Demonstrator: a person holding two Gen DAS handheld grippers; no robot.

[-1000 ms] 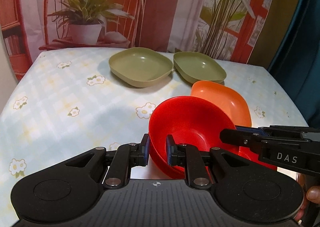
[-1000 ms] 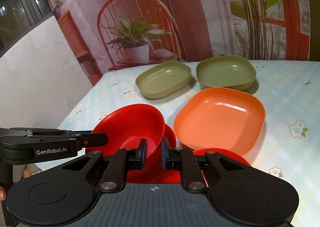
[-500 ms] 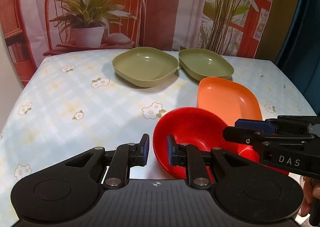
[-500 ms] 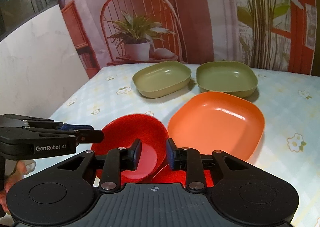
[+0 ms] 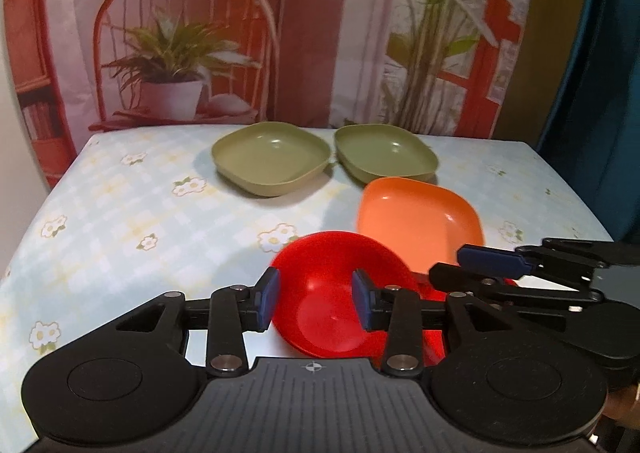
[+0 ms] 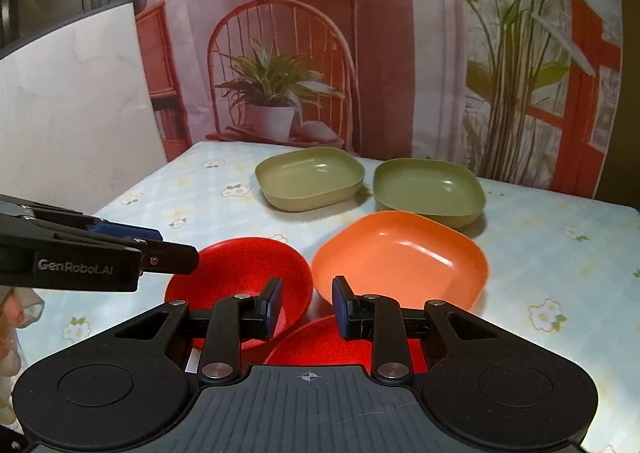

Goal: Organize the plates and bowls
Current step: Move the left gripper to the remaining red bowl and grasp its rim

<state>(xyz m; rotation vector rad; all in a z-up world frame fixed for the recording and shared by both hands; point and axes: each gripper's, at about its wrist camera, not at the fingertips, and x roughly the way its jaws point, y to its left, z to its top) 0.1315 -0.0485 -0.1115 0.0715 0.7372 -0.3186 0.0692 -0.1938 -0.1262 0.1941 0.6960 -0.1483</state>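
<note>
A red bowl (image 5: 332, 293) (image 6: 240, 273) sits on the table near the front edge. My left gripper (image 5: 315, 299) is open above its near rim, holding nothing. A second red dish (image 6: 316, 341) lies beside it, just under my right gripper (image 6: 306, 307), which is open and empty. An orange plate (image 5: 416, 217) (image 6: 400, 261) lies behind the red pieces. Two green plates (image 5: 272, 157) (image 5: 384, 153) stand side by side at the back; in the right wrist view they show as a lighter one (image 6: 310, 177) and a darker one (image 6: 428, 189).
The table carries a pale floral cloth (image 5: 120, 213) (image 6: 560, 253). A printed backdrop hangs behind the table's far edge. A white wall (image 6: 80, 113) stands at the left. The other gripper shows in each view, at the right (image 5: 520, 273) and at the left (image 6: 100, 257).
My left gripper let go of the red bowl, which now rests flat on the table. My right gripper opened too. Both grippers pulled back and up.
</note>
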